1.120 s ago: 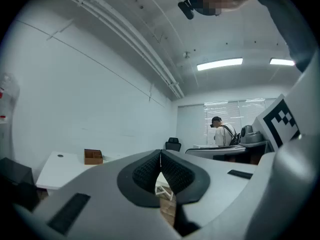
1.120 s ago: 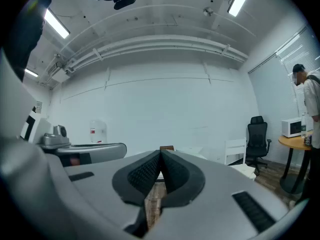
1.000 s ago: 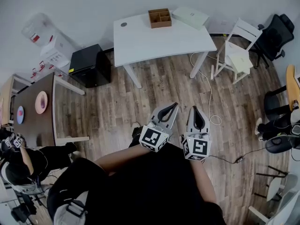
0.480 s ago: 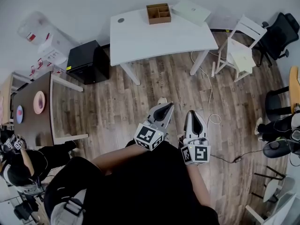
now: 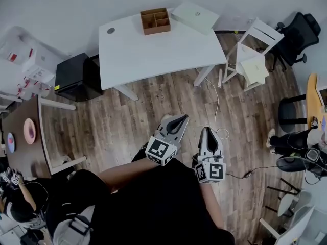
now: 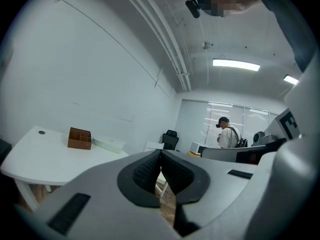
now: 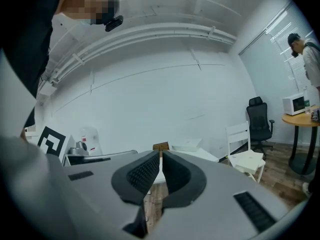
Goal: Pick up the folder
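The folder (image 5: 194, 17), a flat pale rectangle, lies at the far right corner of the white table (image 5: 153, 50), beside a brown wooden organizer (image 5: 155, 21). It also shows small and distant as the folder (image 6: 107, 144) in the left gripper view and the folder (image 7: 186, 144) in the right gripper view. My left gripper (image 5: 184, 118) and right gripper (image 5: 207, 130) hang side by side over the wooden floor, well short of the table. Both are shut with nothing between the jaws, as the left gripper (image 6: 160, 154) and right gripper (image 7: 160, 154) show close up.
A white chair (image 5: 250, 60) stands right of the table, a black office chair (image 5: 299, 37) beyond it. A black cabinet (image 5: 76, 77) sits left of the table. A cable (image 5: 219, 111) trails across the floor. A dark table (image 5: 23, 137) with plates is at left. A person (image 6: 227, 133) stands far off.
In the head view the white table, folder and organizer have shifted left and come nearer. Both grippers stay shut and side by side in front of the body.
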The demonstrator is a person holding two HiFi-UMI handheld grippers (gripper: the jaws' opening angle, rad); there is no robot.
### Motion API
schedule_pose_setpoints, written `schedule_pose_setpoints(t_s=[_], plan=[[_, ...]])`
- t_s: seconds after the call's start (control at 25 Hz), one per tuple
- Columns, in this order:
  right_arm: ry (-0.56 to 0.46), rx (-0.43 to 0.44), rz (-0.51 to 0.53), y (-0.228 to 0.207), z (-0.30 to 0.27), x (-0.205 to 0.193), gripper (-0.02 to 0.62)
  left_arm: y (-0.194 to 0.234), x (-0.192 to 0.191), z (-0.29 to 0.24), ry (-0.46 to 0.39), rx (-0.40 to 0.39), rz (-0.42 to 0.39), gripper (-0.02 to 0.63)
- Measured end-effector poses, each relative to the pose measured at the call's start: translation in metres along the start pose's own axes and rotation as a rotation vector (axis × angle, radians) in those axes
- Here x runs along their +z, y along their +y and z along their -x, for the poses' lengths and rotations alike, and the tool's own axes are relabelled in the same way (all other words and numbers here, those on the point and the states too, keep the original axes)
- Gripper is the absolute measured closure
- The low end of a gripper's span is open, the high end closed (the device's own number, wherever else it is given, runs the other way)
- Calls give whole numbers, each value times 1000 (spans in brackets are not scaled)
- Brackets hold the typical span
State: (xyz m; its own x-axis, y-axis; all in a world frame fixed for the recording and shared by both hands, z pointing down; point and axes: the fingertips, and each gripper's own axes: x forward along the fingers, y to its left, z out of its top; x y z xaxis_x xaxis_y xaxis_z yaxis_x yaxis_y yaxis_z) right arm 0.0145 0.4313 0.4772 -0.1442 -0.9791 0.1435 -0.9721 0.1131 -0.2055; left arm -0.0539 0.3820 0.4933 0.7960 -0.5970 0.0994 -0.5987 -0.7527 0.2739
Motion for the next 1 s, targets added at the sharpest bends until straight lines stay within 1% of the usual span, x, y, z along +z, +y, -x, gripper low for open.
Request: schedule_pose_setpoints(t_s=[0.08, 0.16, 0.28, 0.4, 0.56, 0.68, 0.8, 1.0], plan=[[10, 3, 57, 1, -33, 11, 558, 20, 13, -17, -5, -4, 5, 591], [16, 19, 114, 6, -66, 24, 558, 39, 29, -33, -18, -6, -21, 591], [37, 34, 118, 3, -114, 31, 558, 69, 46, -61, -29, -12, -42, 591], [66, 18, 124, -4, -157, 37, 558, 107, 55, -84, -22, -10, -27, 591], [65, 19, 157, -8, -205, 52, 558, 147, 62, -110, -26, 8, -9, 591], [63, 14, 140, -10, -230, 50, 558, 165, 69, -127, -29, 3, -12, 591], [78, 27, 111, -11, -252, 45, 558, 184, 71, -134, -18, 13, -19, 591], [73, 11, 82, -31, -277, 52, 558, 202, 72, -149, -1, 31, -23, 591]])
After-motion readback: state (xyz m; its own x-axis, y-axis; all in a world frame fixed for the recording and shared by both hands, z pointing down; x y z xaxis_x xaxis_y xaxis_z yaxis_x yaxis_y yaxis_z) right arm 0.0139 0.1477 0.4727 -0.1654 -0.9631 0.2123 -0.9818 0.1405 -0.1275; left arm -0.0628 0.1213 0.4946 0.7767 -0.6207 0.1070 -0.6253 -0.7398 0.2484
